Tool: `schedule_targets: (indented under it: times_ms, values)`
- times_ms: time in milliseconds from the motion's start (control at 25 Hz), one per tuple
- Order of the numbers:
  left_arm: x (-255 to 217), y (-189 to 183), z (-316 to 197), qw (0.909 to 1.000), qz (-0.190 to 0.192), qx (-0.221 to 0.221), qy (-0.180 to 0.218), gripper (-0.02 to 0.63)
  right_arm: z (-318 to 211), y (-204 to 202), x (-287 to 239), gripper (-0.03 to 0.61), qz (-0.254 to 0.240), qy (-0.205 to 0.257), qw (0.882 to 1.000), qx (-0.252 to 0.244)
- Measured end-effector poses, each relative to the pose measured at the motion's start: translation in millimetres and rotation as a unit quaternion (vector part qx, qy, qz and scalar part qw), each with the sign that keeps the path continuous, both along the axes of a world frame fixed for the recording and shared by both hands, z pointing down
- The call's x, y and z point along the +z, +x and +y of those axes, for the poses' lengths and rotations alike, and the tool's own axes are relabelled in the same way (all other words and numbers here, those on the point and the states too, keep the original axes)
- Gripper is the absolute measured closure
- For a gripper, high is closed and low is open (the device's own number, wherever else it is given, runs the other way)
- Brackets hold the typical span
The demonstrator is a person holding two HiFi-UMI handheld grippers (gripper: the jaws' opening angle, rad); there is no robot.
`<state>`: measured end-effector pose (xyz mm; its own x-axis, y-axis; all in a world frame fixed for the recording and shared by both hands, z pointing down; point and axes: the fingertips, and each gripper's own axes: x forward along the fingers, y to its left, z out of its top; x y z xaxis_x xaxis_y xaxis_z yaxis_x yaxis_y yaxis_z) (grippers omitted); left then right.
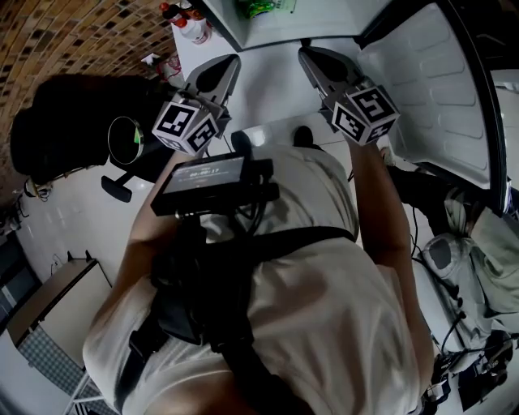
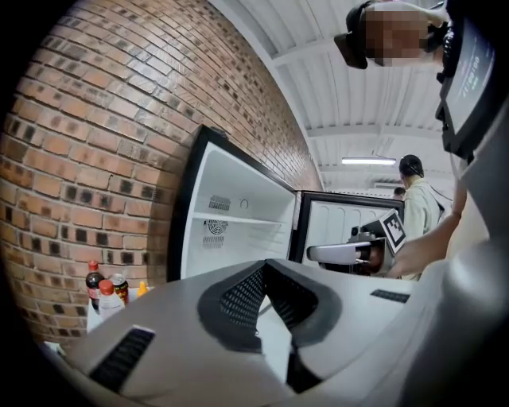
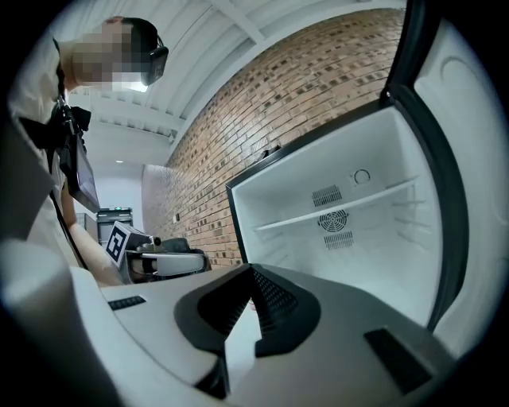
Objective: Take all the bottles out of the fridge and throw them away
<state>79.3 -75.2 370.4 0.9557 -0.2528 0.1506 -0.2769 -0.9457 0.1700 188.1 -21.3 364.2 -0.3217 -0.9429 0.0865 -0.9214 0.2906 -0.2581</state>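
Note:
The fridge [image 1: 284, 20] stands open in front of me, its door [image 1: 438, 97] swung out to the right. Something green [image 1: 263, 8] lies inside. In both gripper views the upper compartment [image 2: 235, 230] [image 3: 350, 215] shows only a bare shelf. Several bottles [image 1: 190, 24] [image 2: 103, 292] stand outside, left of the fridge by the brick wall. My left gripper [image 1: 219, 77] [image 2: 266, 266] is level, pointed at the fridge, shut and holding nothing. My right gripper [image 1: 316, 65] [image 3: 250, 272] is beside it, also shut and holding nothing. Each gripper shows in the other's view: the right gripper [image 2: 350, 253], the left gripper [image 3: 163, 261].
A brick wall [image 1: 73, 32] runs along the left. A dark bag or seat [image 1: 65, 121] and a round object [image 1: 124, 138] sit at my left. Cloth and cables [image 1: 478, 243] lie on the floor at the right. Another person [image 2: 417, 203] stands beyond the fridge door.

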Motion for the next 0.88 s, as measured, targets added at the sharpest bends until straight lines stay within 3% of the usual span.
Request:
schedule_targets:
  times_ms: [400, 880]
  values:
    - [0.7, 43.3, 26.4, 0.9996, -0.005, 0.022, 0.020, 0.614, 15.1, 28.8, 1.3, 0.574, 0.005, 0.010, 1.000, -0.006]
    - [2.2, 58.9, 35.0, 0.9996, 0.014, 0.021, 0.011, 0.612, 28.9, 48.1, 8.2, 0.574, -0.003, 0.008, 1.000, 0.010]
